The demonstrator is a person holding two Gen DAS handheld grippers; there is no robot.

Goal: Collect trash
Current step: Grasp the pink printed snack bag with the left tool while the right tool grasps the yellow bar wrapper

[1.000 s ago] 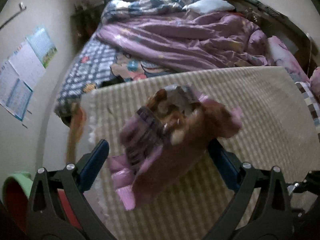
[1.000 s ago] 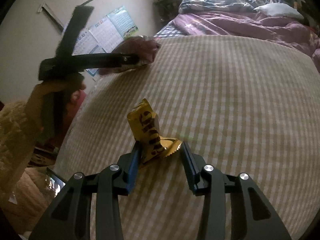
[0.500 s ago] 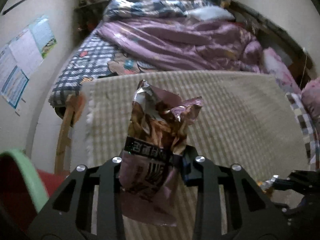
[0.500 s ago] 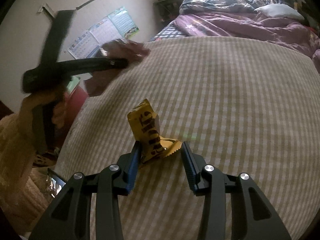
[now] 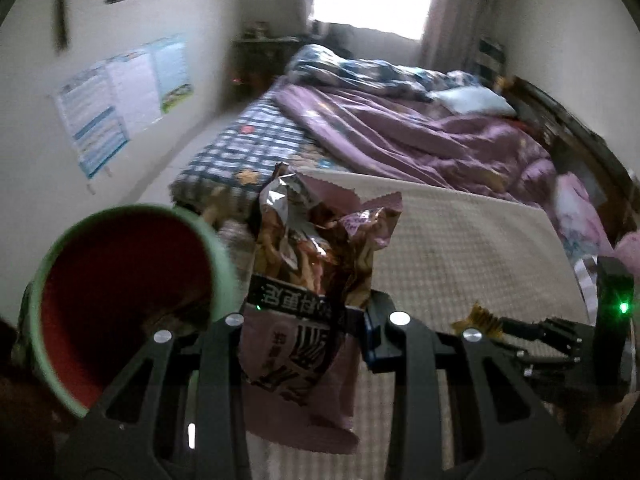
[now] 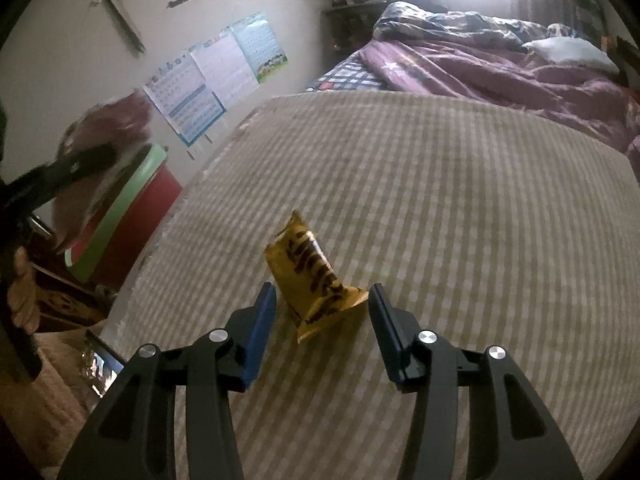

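Note:
My left gripper (image 5: 304, 320) is shut on a crumpled pink and brown snack bag (image 5: 312, 264) and holds it in the air just right of a red bin with a green rim (image 5: 120, 280). In the right wrist view the bag (image 6: 108, 128) shows blurred above the bin (image 6: 132, 216) at the left. My right gripper (image 6: 322, 312) is open with its jaws on either side of a yellow wrapper (image 6: 312, 280) that stands on the beige checked blanket (image 6: 440, 200). The wrapper also shows in the left wrist view (image 5: 480, 320).
The bin stands on the floor beside the blanket's left edge. A bed with a purple quilt (image 5: 420, 136) lies beyond. Posters (image 6: 216, 76) hang on the left wall. A phone or tablet (image 6: 100, 364) lies at the lower left.
My left gripper closed on the snack bag and carried it left off the blanket to beside the bin. My right gripper stayed around the yellow wrapper and opened a little wider.

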